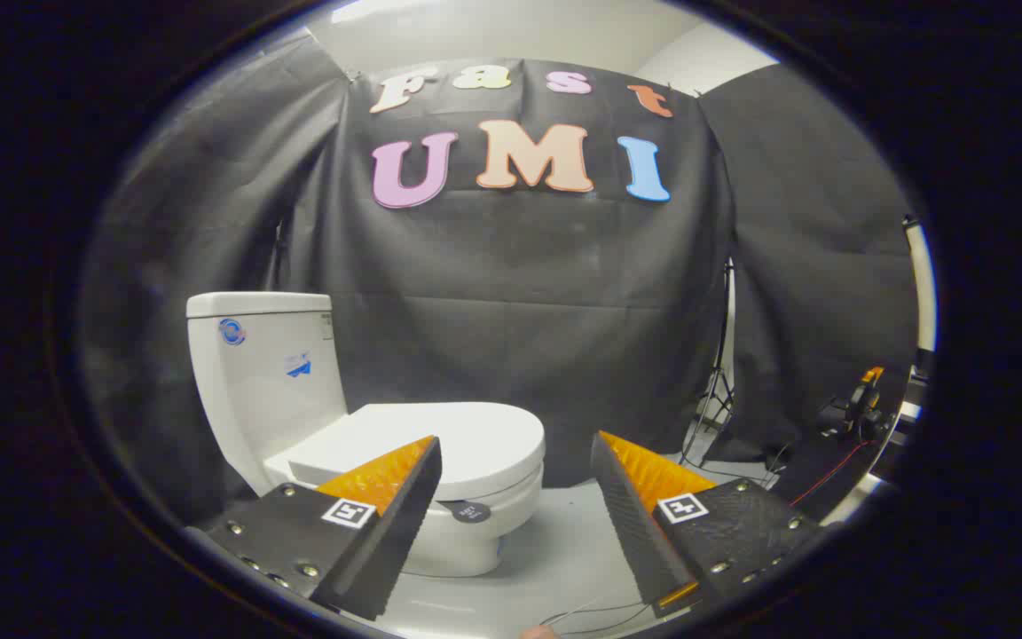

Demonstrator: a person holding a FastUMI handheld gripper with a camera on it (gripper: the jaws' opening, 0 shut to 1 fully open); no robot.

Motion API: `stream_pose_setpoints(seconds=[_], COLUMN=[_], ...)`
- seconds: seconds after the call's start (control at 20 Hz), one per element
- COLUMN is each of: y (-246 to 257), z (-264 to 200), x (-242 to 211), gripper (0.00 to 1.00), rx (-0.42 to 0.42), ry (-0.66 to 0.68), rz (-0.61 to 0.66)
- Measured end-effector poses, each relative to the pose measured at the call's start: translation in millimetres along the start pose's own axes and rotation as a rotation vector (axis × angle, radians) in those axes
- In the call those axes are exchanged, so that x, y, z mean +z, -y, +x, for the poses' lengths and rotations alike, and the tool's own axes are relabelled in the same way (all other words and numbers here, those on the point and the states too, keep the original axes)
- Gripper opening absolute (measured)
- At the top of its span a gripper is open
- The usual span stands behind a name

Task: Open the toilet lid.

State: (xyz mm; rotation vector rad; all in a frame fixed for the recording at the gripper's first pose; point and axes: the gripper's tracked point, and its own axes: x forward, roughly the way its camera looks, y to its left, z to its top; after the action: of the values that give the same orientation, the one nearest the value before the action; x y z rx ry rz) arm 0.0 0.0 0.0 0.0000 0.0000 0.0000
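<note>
Gripper (pixel 515 444) spread, holding nothing — toilet lid (pixel 440 439) down beyond it, pale floor (pixel 564 550), black cloth wall (pixel 520 302).

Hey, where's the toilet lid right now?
In the gripper view the toilet lid lies closed on the bowl, in front of the tank, just beyond the left finger of the open gripper, which isn't touching it.

One finger (pixel 387 497) of the gripper (pixel 515 461), spread wide and gripping nothing, hid the near corner of the toilet lid (pixel 467 439); the stickers on the tank (pixel 258 373) were too small to make out.
</note>
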Motion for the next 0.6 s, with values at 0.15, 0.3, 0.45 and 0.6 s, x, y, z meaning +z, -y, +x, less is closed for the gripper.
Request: stream_pose_setpoints(seconds=[0.15,0.3,0.45,0.6], y=[6.1,6.8,9.4,6.3], z=[4.4,5.8,6.9,6.2], x=[0.2,6.6,8.9,18.1], gripper=[1.00,1.00,1.00,1.00], rx=[-0.016,-0.017,-0.026,-0.023], ry=[-0.011,0.001,-0.007,0.003], rz=[0.030,0.050,0.053,0.084])
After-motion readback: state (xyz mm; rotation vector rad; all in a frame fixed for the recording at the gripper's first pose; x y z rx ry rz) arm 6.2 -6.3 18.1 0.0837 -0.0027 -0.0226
